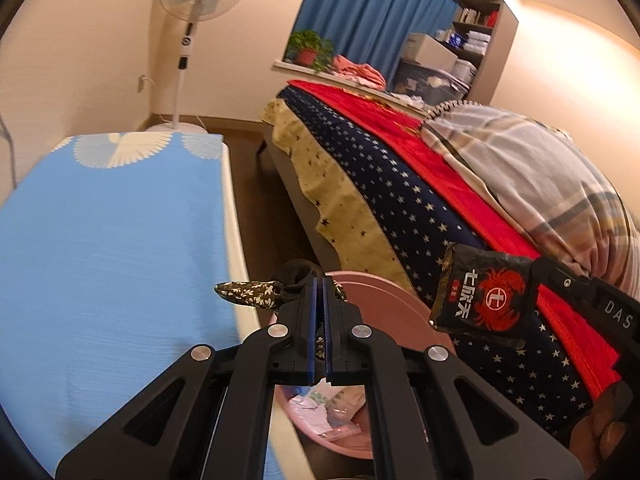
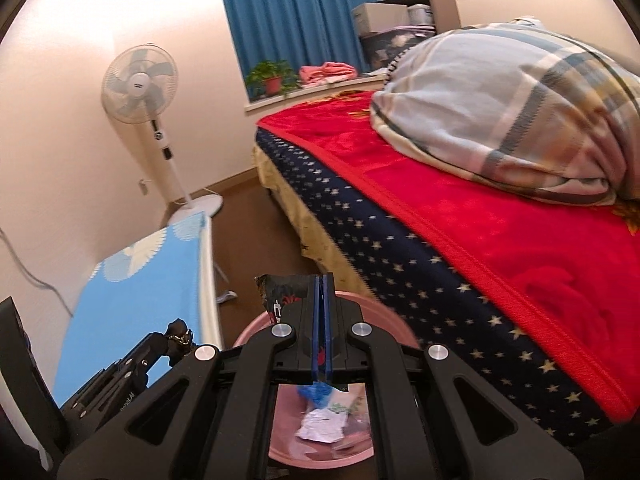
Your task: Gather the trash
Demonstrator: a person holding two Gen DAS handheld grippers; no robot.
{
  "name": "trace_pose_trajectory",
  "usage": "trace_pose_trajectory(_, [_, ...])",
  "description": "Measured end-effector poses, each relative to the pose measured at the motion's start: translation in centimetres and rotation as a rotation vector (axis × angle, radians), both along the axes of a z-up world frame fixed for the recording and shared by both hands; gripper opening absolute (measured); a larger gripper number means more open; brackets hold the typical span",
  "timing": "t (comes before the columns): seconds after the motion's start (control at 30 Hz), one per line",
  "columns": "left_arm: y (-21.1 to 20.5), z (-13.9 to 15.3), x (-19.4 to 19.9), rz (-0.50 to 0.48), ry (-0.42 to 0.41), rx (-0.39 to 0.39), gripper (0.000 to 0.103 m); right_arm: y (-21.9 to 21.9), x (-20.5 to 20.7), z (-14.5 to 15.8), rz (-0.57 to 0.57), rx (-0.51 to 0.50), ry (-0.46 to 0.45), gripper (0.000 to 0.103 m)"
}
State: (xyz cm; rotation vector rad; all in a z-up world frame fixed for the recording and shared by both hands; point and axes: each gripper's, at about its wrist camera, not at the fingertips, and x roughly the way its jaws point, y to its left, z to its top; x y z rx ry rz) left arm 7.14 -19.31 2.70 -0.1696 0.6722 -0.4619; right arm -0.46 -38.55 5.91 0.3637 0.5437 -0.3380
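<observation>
Trash is held in both tools, over a pink basin [image 2: 256, 330] on the floor between the blue-covered tabletop [image 1: 112, 248] and the bed [image 2: 500, 232].

Left tool [image 1: 320, 284]: jaws pressed together on a dark scrap with a white floral print [image 1: 250, 293]; most of the scrap sticks out to the left of the fingertips. It is pinched at one end only, probably so that it will fall clear once the jaws part.

Right tool [image 2: 324, 282]: jaws clamped on a black snack wrapper with a red crab mark [image 1: 486, 300]. In the left wrist view the wrapper hangs flat beyond the right tool's tip, to the right of the left tool.

Below and behind both tools' fingertips, the basin already holds crumpled paper [image 2: 322, 428] and something blue [image 2: 316, 394], so it is judged to be the collecting bin.

Both tools are angled downward toward the basin; the pieces appear to be carried there for dropping. Release is not yet made.
</observation>
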Motion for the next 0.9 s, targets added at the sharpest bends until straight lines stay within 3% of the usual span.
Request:
trace_pose_trajectory(0.37, [-2.5, -2.1, 1.0, -0.089, 0.055, 0.018, 0.003, -1.2, 0.9, -1.0, -0.052, -0.01, 0.044, 0.003])
trace_pose_trajectory(0.43, [-2.6, -2.4, 1.1, -0.111, 0.07, 0.017, 0.004, -1.2, 1.0, -1.2, -0.065, -0.013, 0.049, 0.007])
trace_pose_trajectory(0.5, [-2.4, -2.6, 1.2, -0.115, 0.079, 0.018, 0.014, -1.3, 1.2, -1.2, -0.087, -0.018, 0.056, 0.009])
trace_pose_trajectory(0.57, [-1.9, -2.6, 1.4, -0.105, 0.08, 0.016, 0.029, -1.5, 1.2, -1.3, -0.094, -0.01, 0.058, 0.018])
trace_pose_trajectory(0.63, [-1.1, -2.5, 1.4, -0.085, 0.079, 0.008, 0.033, -1.6, 1.1, -1.3, -0.106, -0.008, 0.056, 0.048])
trace_pose_trajectory(0.77, [0.5, -1.7, 1.2, -0.053, 0.075, -0.005, 0.035, -1.4, 0.7, -0.8, -0.112, -0.007, 0.045, 0.056])
trace_pose_trajectory(0.83, [1.4, -0.8, 0.9, -0.036, 0.063, -0.007, 0.04, -1.0, 0.3, -0.4, -0.103, -0.013, 0.042, 0.066])
trace_pose_trajectory(0.9, [2.2, 0.2, 0.5, -0.021, 0.046, -0.012, 0.052, -0.6, -0.2, 0.2, -0.087, -0.021, 0.033, 0.07])
